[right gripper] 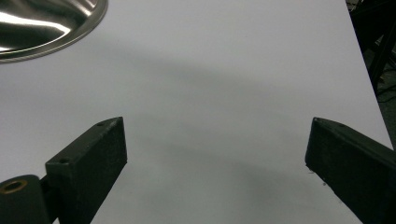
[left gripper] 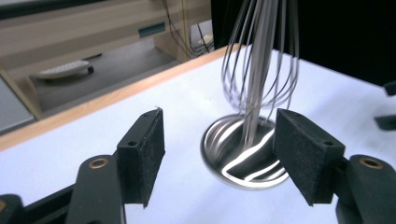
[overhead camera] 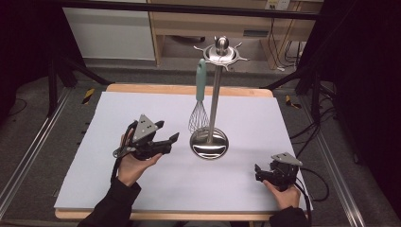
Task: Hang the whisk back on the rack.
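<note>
High view: a whisk (overhead camera: 199, 101) with a pale green handle hangs from a hook at the crown of a steel utensil stand (overhead camera: 215, 94), which rises from a round base at the middle of a white-covered table (overhead camera: 142, 189). The left gripper (overhead camera: 166, 133), held in the person's left hand, sits just left of the stand's base, jaws apart and empty, pointing toward the whisk's wires. The right gripper (overhead camera: 257, 171) rests at the near right of the table, well apart from the stand. As it looks, the whisk is already on its hook and the hanging is done; what is left, at most, is drawing the left hand clear.

Left gripper view: the left gripper (left gripper: 219, 154) looks between its two black pads at the whisk (left gripper: 261, 60), whose wire loops hang above the mirrored base of the stand (left gripper: 243, 163). The wires are blurred. Nothing lies between the pads. This close look confirms the whisk hangs free of the base, which the high view leaves unclear.

Right gripper view: the right gripper (right gripper: 215, 163) faces bare white table (right gripper: 224, 70), jaws wide apart and empty, with the rim of the stand's base (right gripper: 46, 28) at the far left corner. The handle and the hook appear in the high view.
</note>
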Demonstrator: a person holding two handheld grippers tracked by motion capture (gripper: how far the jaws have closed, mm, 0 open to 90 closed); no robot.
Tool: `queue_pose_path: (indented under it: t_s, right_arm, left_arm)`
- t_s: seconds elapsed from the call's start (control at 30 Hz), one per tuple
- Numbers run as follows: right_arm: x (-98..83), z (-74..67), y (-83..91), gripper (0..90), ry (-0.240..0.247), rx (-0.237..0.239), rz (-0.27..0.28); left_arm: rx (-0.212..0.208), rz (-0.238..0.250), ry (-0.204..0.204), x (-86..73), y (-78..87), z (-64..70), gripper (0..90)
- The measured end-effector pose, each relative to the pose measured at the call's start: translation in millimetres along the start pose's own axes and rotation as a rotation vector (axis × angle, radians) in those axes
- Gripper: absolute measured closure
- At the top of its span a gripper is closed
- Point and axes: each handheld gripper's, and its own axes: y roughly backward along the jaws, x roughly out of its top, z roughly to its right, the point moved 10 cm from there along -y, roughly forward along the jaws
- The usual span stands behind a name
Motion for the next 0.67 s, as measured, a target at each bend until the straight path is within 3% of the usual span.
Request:
queue_pose_path:
  t_s: [0.17,0.3,0.33,0.47,0.57,0.6,0.63,0.67]
  right_arm:
    - [-1.2,0.4,0.5,5.3,0.013,-0.002,0.001]
    - [-4.9,0.1,0.0,5.7,0.019,-0.006,-0.012]
    - [-4.9,0.1,0.0,5.7,0.019,-0.006,-0.012]
    - [-10.1,3.4,-2.2,6.2,0.021,-0.029,-0.034]
    - [-12.1,7.2,-3.5,6.2,0.04,-0.041,-0.038]
    - [-13.5,7.2,-3.8,6.3,0.012,-0.042,-0.047]
    - [-14.1,8.9,-4.4,6.4,0.026,-0.043,-0.048]
    - [-14.1,8.9,-4.4,6.4,0.026,-0.043,-0.048]
  left_arm:
    - [0.014,-0.034,0.017,-23.6,3.5,-10.3,33.1]
    - [0.052,-0.075,0.055,-57.4,7.3,-27.9,32.5]
    - [0.052,-0.075,0.055,-57.4,7.3,-27.9,32.4]
    - [0.1,-0.122,0.088,-88.4,15.4,-52.0,31.8]
    - [0.122,-0.135,0.099,-98.2,20.7,-61.8,31.6]
    - [0.134,-0.132,0.114,-102.2,23.1,-66.0,31.3]
    - [0.154,-0.143,0.129,-111.3,28.8,-74.3,31.2]
    - [0.154,-0.143,0.129,-111.3,28.8,-74.3,31.1]
